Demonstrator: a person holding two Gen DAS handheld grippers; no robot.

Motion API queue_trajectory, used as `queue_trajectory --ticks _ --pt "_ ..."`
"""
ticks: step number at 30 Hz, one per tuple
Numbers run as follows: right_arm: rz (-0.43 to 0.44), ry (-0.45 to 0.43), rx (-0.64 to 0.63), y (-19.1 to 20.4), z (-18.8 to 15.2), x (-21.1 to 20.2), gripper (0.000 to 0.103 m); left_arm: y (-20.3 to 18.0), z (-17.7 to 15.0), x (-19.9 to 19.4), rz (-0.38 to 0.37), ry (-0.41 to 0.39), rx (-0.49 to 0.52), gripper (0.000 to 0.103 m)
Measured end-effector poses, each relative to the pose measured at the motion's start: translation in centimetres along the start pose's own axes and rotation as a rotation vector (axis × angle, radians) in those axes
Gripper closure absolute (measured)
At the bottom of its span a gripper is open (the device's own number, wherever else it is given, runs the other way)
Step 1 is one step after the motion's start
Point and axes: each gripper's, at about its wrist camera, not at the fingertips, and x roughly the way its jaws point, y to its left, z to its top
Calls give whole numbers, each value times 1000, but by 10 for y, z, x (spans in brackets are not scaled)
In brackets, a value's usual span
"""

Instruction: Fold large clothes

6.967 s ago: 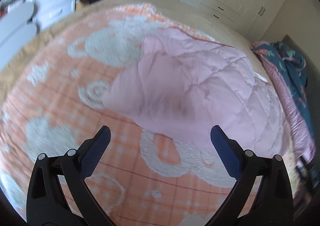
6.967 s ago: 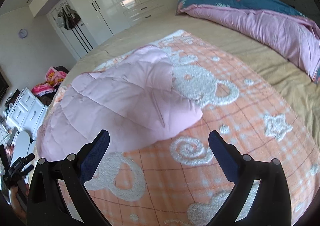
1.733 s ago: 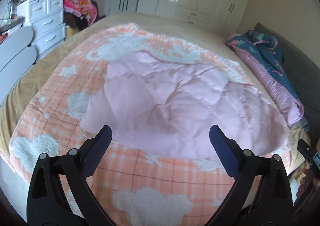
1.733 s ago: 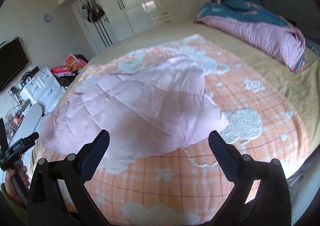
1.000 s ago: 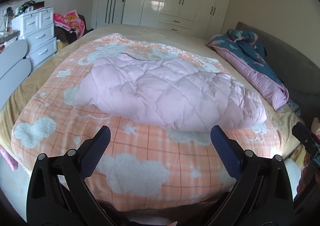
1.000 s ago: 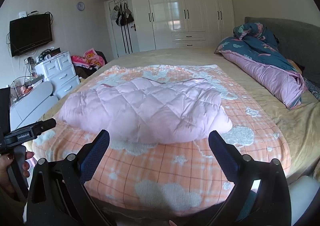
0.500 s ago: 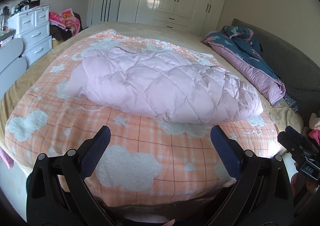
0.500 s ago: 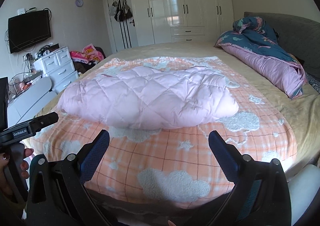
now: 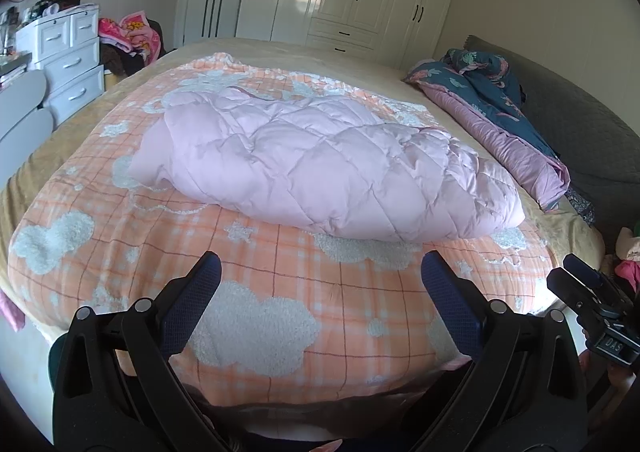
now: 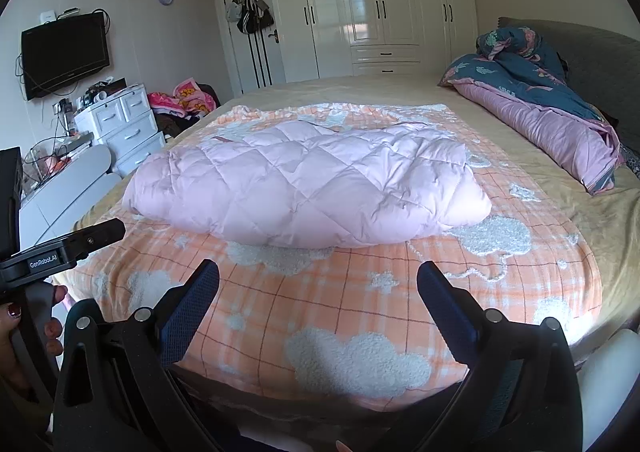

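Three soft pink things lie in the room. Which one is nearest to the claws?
The pale pink quilted coat, folded on the orange blanket. The dark-backed quilt lies by the headboard; the bright pink cloth is beside the drawers.

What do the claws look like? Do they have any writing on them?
Each claw, left and right, has black plastic arms with silver rivets and dark blue textured pads. The left claw's black body reads "GenRobot.AI" in the right wrist view. The hand holding it has dark red painted nails.

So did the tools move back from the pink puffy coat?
Yes. Both tools, left and right, have pulled back toward the foot of the bed: the pink coat looks smaller, and the orange blanket's near edge now shows.
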Motion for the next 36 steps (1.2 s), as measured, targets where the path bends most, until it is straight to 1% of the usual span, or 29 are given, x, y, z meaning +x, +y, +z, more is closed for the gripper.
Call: queue_trajectory --ticks 7,36 --pt "-8 -6 -7 -1 0 -2 4 0 -1 -1 13 4 5 9" --pt "-17 -11 -24 3 0 -4 4 2 -1 -1 22 15 8 9"
